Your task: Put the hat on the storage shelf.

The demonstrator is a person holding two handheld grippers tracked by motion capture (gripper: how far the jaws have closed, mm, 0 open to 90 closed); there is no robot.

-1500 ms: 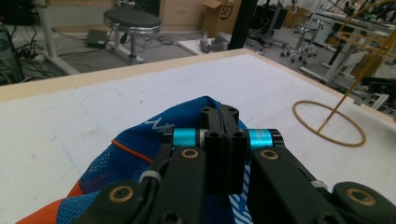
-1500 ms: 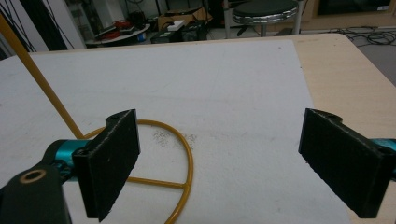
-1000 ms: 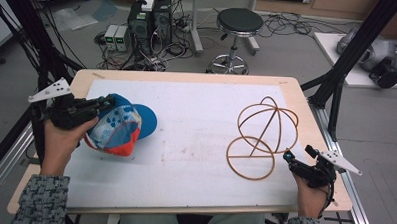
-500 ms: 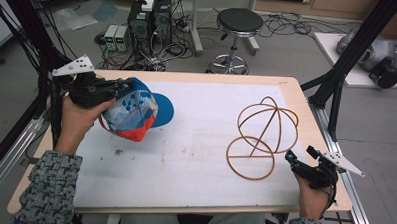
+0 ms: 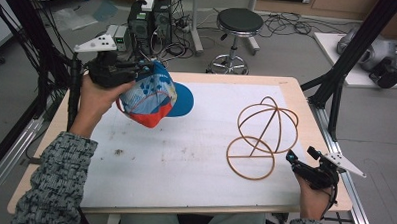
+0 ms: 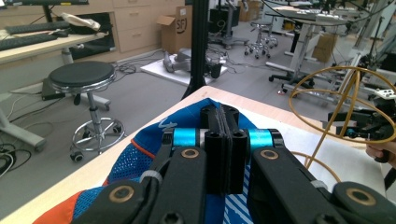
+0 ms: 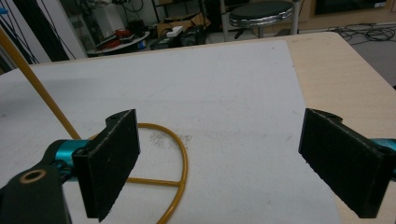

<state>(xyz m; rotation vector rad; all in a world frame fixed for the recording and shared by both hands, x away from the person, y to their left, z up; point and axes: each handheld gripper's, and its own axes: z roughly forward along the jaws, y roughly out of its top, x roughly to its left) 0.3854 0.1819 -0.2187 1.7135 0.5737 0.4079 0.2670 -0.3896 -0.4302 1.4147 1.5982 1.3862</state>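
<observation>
Aloft, cap [image 5: 152,93] pinched in left tongs [image 5: 147,67]

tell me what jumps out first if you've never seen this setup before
The blue, white and orange cap held up over the table's far left, pinched in the left gripper, whose jaws are shut on the fabric. Next, the golden wire hat stand standing on the white mat at the right. The right gripper waits open beside the stand's base ring.

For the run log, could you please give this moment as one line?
left tool: shut on cap, lifted off table | right tool: open, beside wire stand | stand: bare
</observation>
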